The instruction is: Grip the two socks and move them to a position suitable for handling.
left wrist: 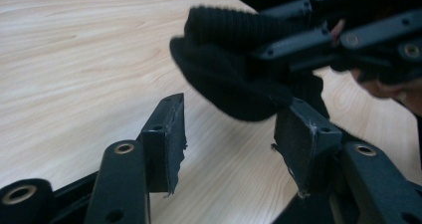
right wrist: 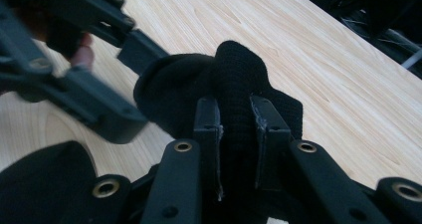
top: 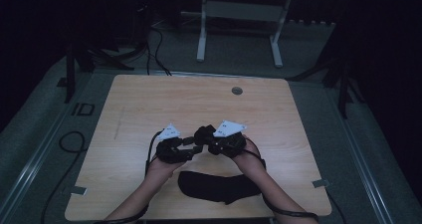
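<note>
My right gripper (right wrist: 234, 107) is shut on a bunched black knit sock (right wrist: 239, 69), held just above the wooden table (top: 149, 104). In the high view that sock (top: 203, 133) hangs between the two grippers at the table's middle. My left gripper (left wrist: 230, 115) is open, its jaws wide apart and just short of the sock (left wrist: 224, 59), with nothing between them. The right gripper (left wrist: 271, 35) comes in from the upper right of the left gripper view. A second black sock (top: 219, 186) lies flat near the front edge, below both hands.
A round grommet hole (top: 237, 90) sits at the table's far middle. Beyond the table stands a white metal frame (top: 201, 40) on a grey floor, with cables (top: 157, 45) trailing at the left. Bare wood surrounds the hands on all sides.
</note>
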Motion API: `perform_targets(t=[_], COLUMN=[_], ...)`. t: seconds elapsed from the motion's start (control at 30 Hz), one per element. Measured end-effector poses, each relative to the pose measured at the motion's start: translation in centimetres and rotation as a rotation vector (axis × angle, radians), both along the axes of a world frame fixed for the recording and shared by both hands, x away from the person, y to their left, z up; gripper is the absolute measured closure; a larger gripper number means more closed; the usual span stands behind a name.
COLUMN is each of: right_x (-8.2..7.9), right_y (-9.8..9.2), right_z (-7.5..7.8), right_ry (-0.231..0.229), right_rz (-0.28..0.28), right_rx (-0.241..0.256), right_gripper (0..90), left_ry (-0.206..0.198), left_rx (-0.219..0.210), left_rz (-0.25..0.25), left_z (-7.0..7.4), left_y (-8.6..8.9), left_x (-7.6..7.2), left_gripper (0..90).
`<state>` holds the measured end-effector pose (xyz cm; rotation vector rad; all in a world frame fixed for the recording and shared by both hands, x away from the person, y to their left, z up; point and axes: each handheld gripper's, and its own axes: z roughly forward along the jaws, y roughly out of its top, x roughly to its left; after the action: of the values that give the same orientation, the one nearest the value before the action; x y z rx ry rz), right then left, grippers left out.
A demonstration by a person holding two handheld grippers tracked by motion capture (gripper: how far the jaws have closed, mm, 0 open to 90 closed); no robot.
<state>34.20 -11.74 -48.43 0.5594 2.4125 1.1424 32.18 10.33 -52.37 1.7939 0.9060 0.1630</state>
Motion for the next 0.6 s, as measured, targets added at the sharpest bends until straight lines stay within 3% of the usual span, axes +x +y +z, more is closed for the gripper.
perform_targets(t=[0.07, 0.1, 0.13, 0.2, 0.27, 0.3, 0.37, 0.43, 0.53, 0.6], right_x=[0.0, 0.1, 0.1, 0.1, 0.1, 0.1, 0.1, 0.1, 0.2, 0.1], right_y=[-0.3, -0.5, -0.6, -0.8, -1.0, -1.1, -1.3, -1.4, -2.0, -2.5], right_z=[0.0, -0.1, -0.2, -0.3, -0.5, -0.6, -0.6, -0.6, -0.4, -0.2], right_ry=[0.001, -0.001, 0.0, 0.005, 0.002, 0.003, 0.009, 0.015, 0.024, 0.014], right_rz=[-0.002, -0.008, -0.012, -0.015, -0.016, -0.019, -0.018, -0.016, -0.018, -0.035], right_rx=[-0.002, -0.004, 0.0, 0.003, -0.002, 0.004, 0.012, 0.02, 0.069, 0.071], right_gripper=[76.0, 76.0, 76.0, 76.0, 76.0, 76.0, 75.7, 75.6, 75.3, 77.2], left_ry=[-0.009, -0.004, -0.004, -0.013, -0.03, -0.023, -0.04, -0.032, -0.037, -0.061], left_rx=[0.008, 0.007, 0.007, 0.033, 0.069, 0.065, 0.101, 0.098, 0.123, 0.186], left_rz=[-0.02, -0.025, -0.025, -0.026, -0.009, -0.008, 0.003, 0.002, 0.021, 0.066], left_z=[0.2, 0.3, 0.3, 0.4, 0.5, 0.5, 0.6, 0.5, 0.6, 0.7], left_y=[-0.6, -0.8, -0.8, -1.2, -1.6, -1.6, -1.8, -1.8, -1.5, -1.3], left_x=[0.5, 0.7, 0.7, 0.8, 0.7, 0.7, 0.5, 0.6, 0.5, 0.4], left_gripper=[57.7, 58.5, 67.6, 78.2, 82.9, 83.6, 84.5, 84.6, 84.7, 84.7])
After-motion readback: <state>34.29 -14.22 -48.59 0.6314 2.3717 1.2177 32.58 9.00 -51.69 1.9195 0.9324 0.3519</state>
